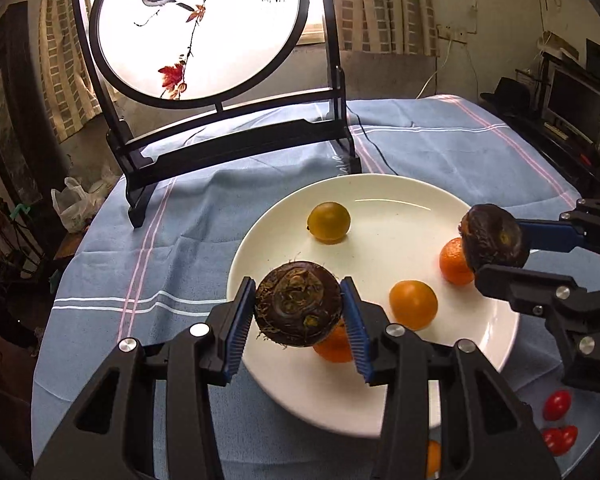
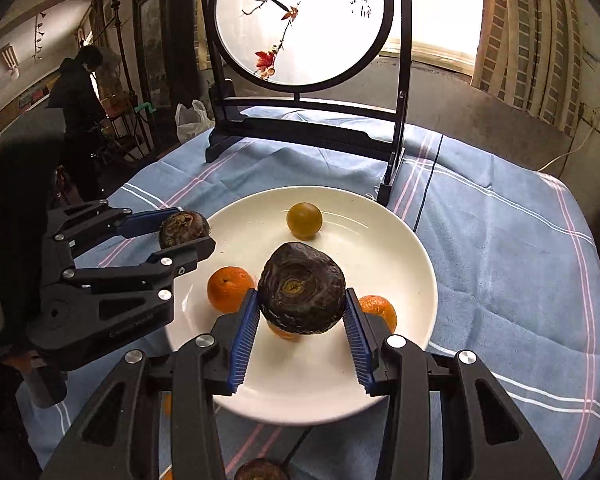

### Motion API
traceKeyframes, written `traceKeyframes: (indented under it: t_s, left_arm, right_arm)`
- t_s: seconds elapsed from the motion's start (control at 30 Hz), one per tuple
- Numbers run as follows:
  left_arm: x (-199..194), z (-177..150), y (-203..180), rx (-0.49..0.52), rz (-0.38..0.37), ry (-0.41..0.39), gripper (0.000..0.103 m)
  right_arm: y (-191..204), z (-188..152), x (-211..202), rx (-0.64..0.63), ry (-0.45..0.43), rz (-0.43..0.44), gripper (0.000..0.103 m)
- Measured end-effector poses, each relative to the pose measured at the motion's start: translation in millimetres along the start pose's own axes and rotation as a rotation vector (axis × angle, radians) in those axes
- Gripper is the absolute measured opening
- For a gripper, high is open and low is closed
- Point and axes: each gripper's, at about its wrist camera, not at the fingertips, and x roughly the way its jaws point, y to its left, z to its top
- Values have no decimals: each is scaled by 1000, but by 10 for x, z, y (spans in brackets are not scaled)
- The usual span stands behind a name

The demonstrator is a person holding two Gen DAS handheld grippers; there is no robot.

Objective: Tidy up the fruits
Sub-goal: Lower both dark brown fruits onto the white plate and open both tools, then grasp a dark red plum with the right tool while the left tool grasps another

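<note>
From the left wrist view alone we see three cherry tomatoes (image 1: 557, 420) on the blue striped cloth (image 1: 148, 264) to the right of the white plate (image 1: 260, 368). From the right wrist view alone we see a third water chestnut (image 2: 260, 471) at the bottom edge, on the bench near the plate, and a person in dark clothes (image 2: 78, 92) standing in the background.

We count three orange tangerines (image 1: 413, 304) and one greenish-yellow citrus (image 1: 329, 223) on the plate. Behind it stands a round bird-painted screen (image 1: 204, 28) in a black frame.

Our left gripper (image 1: 299, 312) has its blue-padded fingers (image 1: 236, 332) clamped on a fibrous water chestnut (image 1: 298, 304), held above the plate's near-left rim. Our right gripper (image 2: 302, 312) grips a darker water chestnut (image 2: 301, 288) between both fingers (image 2: 358, 336), above the plate's middle.
</note>
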Motion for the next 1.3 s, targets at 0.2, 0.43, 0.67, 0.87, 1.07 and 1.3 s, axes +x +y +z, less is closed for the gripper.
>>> traceKeyframes:
  t_s: [0.2,0.43,0.67,0.87,1.07,1.3]
  left_arm:
    - [206,32,-5,7,-6,32,43]
    - [381,24,-30,5,-4,69,43]
    - [321,46,-25,4,5,30,66]
    - [159,11,11,3,-9,13,66]
    - [-247,-204,89,25,-25,-25,70]
    - [-890,-791,205,84,-67,-71,79]
  right_arm:
    - [-66,54,291,16,48,-1,43]
    - [-131,47,434,31,76,-4,43]
    - [-175,60,365,46,42,-7,52]
    - [-125,-1,21,37,-1,11,52]
    - [236,-366,-524,-33,-29,95,61]
    - [974,-1103,-926,-217,40,199,64]
